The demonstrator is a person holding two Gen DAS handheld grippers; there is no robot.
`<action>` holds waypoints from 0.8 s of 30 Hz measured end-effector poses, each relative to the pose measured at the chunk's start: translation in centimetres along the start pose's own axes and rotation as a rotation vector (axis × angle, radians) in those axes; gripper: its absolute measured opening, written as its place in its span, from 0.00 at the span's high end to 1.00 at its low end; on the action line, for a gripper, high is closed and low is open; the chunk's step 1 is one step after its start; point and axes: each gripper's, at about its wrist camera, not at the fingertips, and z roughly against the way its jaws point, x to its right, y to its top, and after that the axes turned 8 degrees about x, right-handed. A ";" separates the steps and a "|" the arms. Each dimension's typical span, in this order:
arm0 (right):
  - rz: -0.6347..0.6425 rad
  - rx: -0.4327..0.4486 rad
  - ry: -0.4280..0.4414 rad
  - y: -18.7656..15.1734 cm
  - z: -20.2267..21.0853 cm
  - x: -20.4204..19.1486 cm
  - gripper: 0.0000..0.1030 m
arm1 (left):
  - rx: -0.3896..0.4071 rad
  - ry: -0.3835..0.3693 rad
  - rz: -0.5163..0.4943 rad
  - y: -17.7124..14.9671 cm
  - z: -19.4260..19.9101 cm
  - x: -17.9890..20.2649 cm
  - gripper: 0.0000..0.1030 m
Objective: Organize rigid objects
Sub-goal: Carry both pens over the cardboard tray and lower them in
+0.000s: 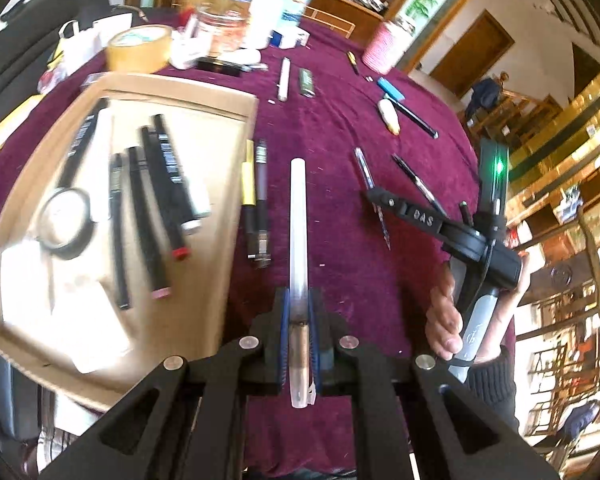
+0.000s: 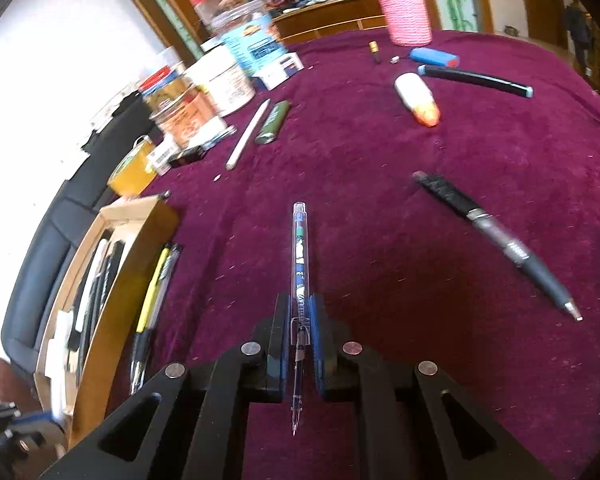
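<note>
Cardboard tray [image 1: 204,92] sits at your far left on the maroon surface [image 1: 340,128], already holding markers, with two pens [image 1: 256,200] lying just outside its right wall. Your left gripper [image 1: 299,312] has its jaws pinched narrow on a white translucent pen [image 1: 298,216] hanging over the cloth beside the tray, and your right gripper [image 2: 299,320] has its jaws clamped on a clear blue pen [image 2: 300,256] further right. Risk: both pens are held near one end and stick out far ahead, so a quick swing could pivot one loose, or its tip could catch the tray wall.
</note>
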 end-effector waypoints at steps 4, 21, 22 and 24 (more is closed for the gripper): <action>0.027 -0.017 0.014 -0.7 0.8 -2.7 0.91 | 0.043 0.004 0.069 0.3 2.2 -3.3 0.92; 0.095 -0.048 0.222 -4.6 3.6 -17.5 0.90 | 0.077 0.030 0.260 1.7 2.8 -11.2 0.92; 0.099 -0.048 0.213 -4.5 3.3 -17.9 0.90 | 0.074 0.029 0.269 1.7 2.6 -11.5 0.92; 0.109 -0.057 0.206 -4.5 2.6 -18.5 0.90 | 0.067 0.030 0.275 1.9 2.0 -12.0 0.92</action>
